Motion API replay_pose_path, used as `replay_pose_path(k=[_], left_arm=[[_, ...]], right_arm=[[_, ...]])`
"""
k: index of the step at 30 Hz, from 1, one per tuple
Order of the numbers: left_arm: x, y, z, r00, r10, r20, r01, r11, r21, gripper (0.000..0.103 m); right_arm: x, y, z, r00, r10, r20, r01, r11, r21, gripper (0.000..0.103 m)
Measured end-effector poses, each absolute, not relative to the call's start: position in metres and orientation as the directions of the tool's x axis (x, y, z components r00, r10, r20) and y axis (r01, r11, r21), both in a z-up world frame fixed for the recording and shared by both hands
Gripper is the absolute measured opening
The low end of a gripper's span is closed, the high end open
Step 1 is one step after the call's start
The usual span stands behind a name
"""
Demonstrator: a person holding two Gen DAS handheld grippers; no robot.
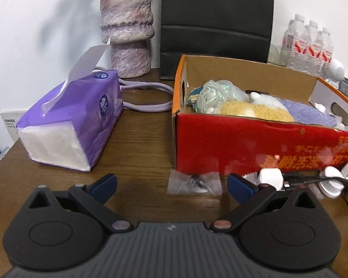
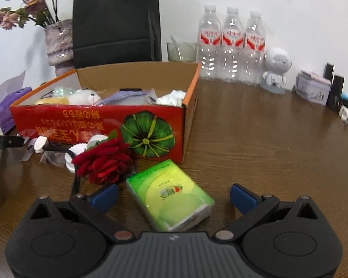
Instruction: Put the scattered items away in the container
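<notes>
A red cardboard box (image 1: 255,143) (image 2: 104,125) stands on the wooden table and holds a plush toy (image 1: 255,110), a clear bag and purple cloth. In front of it lies a small clear plastic bag (image 1: 194,183), between the wide-apart fingers of my open left gripper (image 1: 171,185). To its right sit a white plug with a black cable (image 1: 272,178) and white round pieces (image 1: 334,178). A green tissue pack (image 2: 171,194) lies between the fingers of my open right gripper (image 2: 174,197). A red fabric rose (image 2: 106,162) lies to its left, by the box front.
A purple tissue pack (image 1: 74,118) sits at the left, with a purple vase (image 1: 127,27) and a black paper bag (image 2: 116,20) behind. Three water bottles (image 2: 232,44), a glass cup (image 2: 182,51), a white robot figurine (image 2: 276,69) and small boxes (image 2: 313,90) line the back right.
</notes>
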State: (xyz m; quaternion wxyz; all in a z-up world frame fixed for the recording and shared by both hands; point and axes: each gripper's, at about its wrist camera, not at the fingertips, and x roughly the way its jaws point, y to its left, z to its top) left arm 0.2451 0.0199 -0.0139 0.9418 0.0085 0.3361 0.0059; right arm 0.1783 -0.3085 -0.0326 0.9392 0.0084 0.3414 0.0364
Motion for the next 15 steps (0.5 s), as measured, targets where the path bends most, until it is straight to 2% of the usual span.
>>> replay_pose_path(k=[1, 3, 5, 6, 7, 9, 15], left_arm=[[0.247, 0.018, -0.016, 0.770, 0.010, -0.638, 0.002, 1.000, 0.018, 0.100], [0.245, 0.014, -0.017, 0.773, 0.005, -0.635, 0.013, 1.000, 0.025, 0.085], [0.240, 0.011, -0.014, 0.785, -0.008, -0.620, 0.031, 0.999, 0.025, 0.044], [0.238, 0.010, -0.013, 0.786, -0.016, -0.618, 0.043, 0.999, 0.028, 0.035], [0.236, 0.009, -0.012, 0.787, -0.023, -0.617, 0.054, 0.998, 0.032, 0.021], [0.232, 0.009, -0.012, 0.788, -0.027, -0.614, 0.066, 0.997, 0.040, 0.014], [0.227, 0.011, -0.011, 0.794, -0.045, -0.606, 0.079, 0.996, 0.028, 0.010]], right_arm=[[0.178, -0.306, -0.033, 0.764, 0.066, -0.641, -0.059, 0.998, 0.031, 0.100], [0.176, -0.302, -0.032, 0.772, 0.052, -0.634, -0.058, 0.998, 0.012, 0.086], [0.174, -0.301, -0.031, 0.778, 0.060, -0.625, -0.061, 0.998, 0.019, 0.073], [0.174, -0.299, -0.030, 0.779, 0.056, -0.624, -0.060, 0.998, 0.015, 0.071], [0.173, -0.298, -0.029, 0.779, 0.053, -0.625, -0.059, 0.998, 0.011, 0.071], [0.171, -0.296, -0.029, 0.782, 0.054, -0.620, -0.062, 0.998, 0.008, 0.065], [0.166, -0.291, -0.026, 0.802, 0.060, -0.594, -0.085, 0.996, -0.014, 0.064]])
